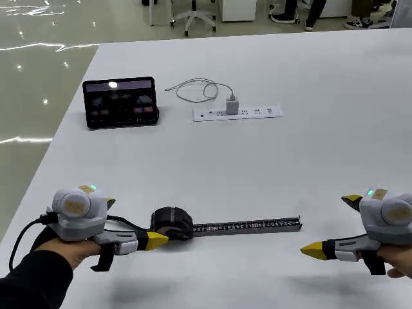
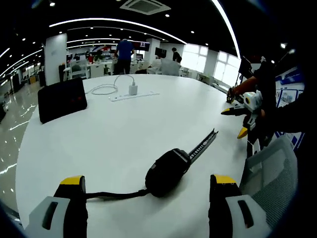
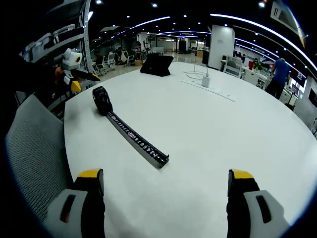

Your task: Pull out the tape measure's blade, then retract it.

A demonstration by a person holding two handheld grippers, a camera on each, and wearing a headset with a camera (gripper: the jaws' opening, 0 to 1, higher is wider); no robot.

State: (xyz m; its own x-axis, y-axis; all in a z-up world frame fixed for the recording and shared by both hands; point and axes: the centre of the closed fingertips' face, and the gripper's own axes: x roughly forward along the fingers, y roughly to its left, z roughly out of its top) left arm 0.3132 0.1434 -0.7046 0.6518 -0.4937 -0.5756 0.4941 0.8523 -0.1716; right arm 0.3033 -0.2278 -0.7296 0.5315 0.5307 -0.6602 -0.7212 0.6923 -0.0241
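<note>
A black tape measure (image 1: 172, 223) lies on the white table (image 1: 257, 167), its blade (image 1: 248, 226) drawn out to the right and flat on the surface. My left gripper (image 1: 134, 222) stands open just left of the case, its lower yellow fingertip close to it. In the left gripper view the case (image 2: 168, 171) sits between the open jaws with its strap trailing left. My right gripper (image 1: 332, 225) is open, a little right of the blade's end hook. In the right gripper view the blade (image 3: 136, 140) ends ahead of the open jaws, which hold nothing.
A dark tablet (image 1: 120, 102) stands at the back left. A white power strip (image 1: 238, 112) with a charger and a looped cable (image 1: 193, 90) lies behind the middle. The table's left edge runs close to my left hand. Office chairs stand beyond the far edge.
</note>
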